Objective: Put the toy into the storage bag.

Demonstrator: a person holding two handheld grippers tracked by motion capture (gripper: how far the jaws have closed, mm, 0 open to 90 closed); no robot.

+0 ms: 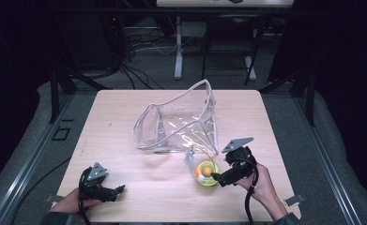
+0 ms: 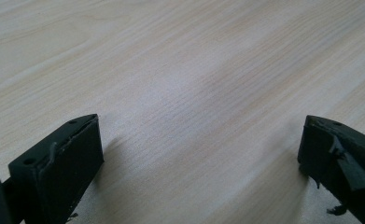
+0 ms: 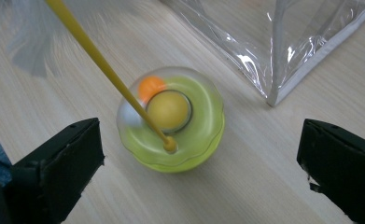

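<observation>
Pale wood bench [image 1: 125,117]. Yellow-green round toy [image 1: 206,173] sits lower right of centre in the high view, just below the near corner of a clear plastic bag [image 1: 181,124] that stands open mid-frame.

Right gripper [image 1: 217,178], lower right of the high view, held in a hand [image 1: 261,183], tip right at the toy's right edge. In the right gripper view the jaws stand wide apart at lower left and lower right of frame, nothing between the pads; the toy [image 3: 171,119] lies centre frame between and beyond them, on the bench. Its clear dome shows an orange ball [image 3: 151,86] and a yellow centre; a thin yellow stick [image 3: 101,63] rises from it to the upper left, blurred feathery tuft [image 3: 31,42] at top. Bag corner [image 3: 273,51] at upper right, near the toy, not touching.

Left gripper [image 1: 120,190], lower left of the high view, well apart from the toy. Left gripper view: jaws wide, bare bench [image 2: 194,70] between
</observation>
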